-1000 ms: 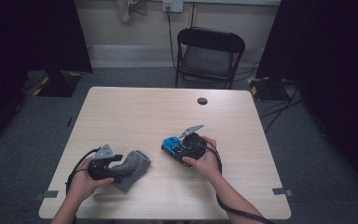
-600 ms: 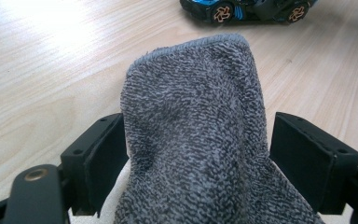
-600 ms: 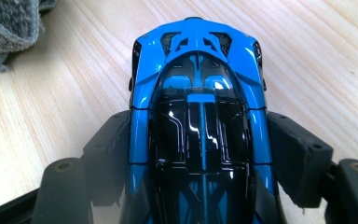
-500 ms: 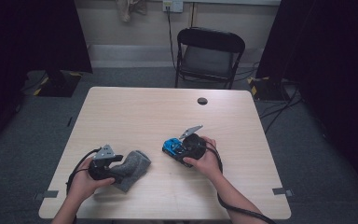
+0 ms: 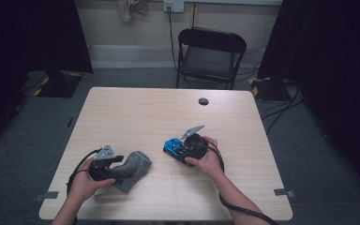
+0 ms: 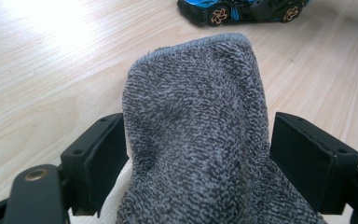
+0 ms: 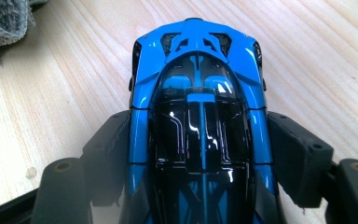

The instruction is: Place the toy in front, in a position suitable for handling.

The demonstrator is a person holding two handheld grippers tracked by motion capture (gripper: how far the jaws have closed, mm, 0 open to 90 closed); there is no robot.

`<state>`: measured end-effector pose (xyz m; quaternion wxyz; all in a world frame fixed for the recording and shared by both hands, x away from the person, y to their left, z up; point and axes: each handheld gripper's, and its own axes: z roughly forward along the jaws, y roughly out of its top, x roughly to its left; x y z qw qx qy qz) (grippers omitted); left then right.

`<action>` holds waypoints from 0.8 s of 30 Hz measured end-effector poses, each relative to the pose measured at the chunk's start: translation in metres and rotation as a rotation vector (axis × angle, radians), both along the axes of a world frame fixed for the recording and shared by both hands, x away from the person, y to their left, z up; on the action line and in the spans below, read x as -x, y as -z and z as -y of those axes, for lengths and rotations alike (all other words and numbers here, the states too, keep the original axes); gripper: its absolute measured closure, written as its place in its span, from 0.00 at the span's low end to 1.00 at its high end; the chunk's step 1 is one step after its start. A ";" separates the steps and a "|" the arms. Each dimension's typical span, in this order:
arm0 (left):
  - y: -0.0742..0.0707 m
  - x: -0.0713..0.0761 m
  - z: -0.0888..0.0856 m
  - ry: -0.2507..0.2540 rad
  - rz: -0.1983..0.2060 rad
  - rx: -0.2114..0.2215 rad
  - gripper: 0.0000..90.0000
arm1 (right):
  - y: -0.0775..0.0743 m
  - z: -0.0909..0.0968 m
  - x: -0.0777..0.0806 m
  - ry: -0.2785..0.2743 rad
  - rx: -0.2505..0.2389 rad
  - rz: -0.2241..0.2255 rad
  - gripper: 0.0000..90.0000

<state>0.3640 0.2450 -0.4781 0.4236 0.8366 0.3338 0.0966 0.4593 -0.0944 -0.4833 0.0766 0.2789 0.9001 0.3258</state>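
At the left of the high view, the left hand-held gripper (image 5: 122, 169) lies low on the near part of the pale wooden surface (image 5: 136, 117), held in the person's left hand (image 5: 85, 183), with a black cable looping off its back end. Its jaws are clamped on a grey terry cloth (image 5: 133, 168), which lies bunched on the surface and spreads out toward the middle. In the left gripper view the cloth (image 6: 196, 135) fills the space between the two black jaws, its nap pressed against the left pad and its side bulging toward the right one, while its hemmed edge points at the toy car (image 6: 237, 10) farther off. Just to the right of the cloth in the high view, apart from it, sits that blue and black toy car (image 5: 173, 146), near the middle of the surface's near half. The right hand-held gripper (image 5: 180, 151) is closed on the car from its far side, held in the person's right hand (image 5: 207, 159), a grey three-cornered plate sticking up from its top. In the right gripper view the car (image 7: 198, 126) lies lengthwise between the jaws, both pads against its flanks, its wheels on the surface and a corner of the cloth (image 7: 4, 21) at the upper left. Farther back, toward the right, a small dark round hole (image 5: 203, 101) marks the surface, and a black folding chair (image 5: 209, 58) stands beyond the far edge.
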 end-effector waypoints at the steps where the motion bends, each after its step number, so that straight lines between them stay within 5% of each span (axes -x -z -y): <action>1: 0.000 0.000 0.000 0.000 -0.001 0.000 0.20 | 0.000 0.000 0.000 0.000 -0.001 0.001 0.32; 24: -0.001 0.001 -0.001 0.000 0.006 -0.005 0.20 | -0.007 0.005 0.005 0.007 -0.033 0.033 0.24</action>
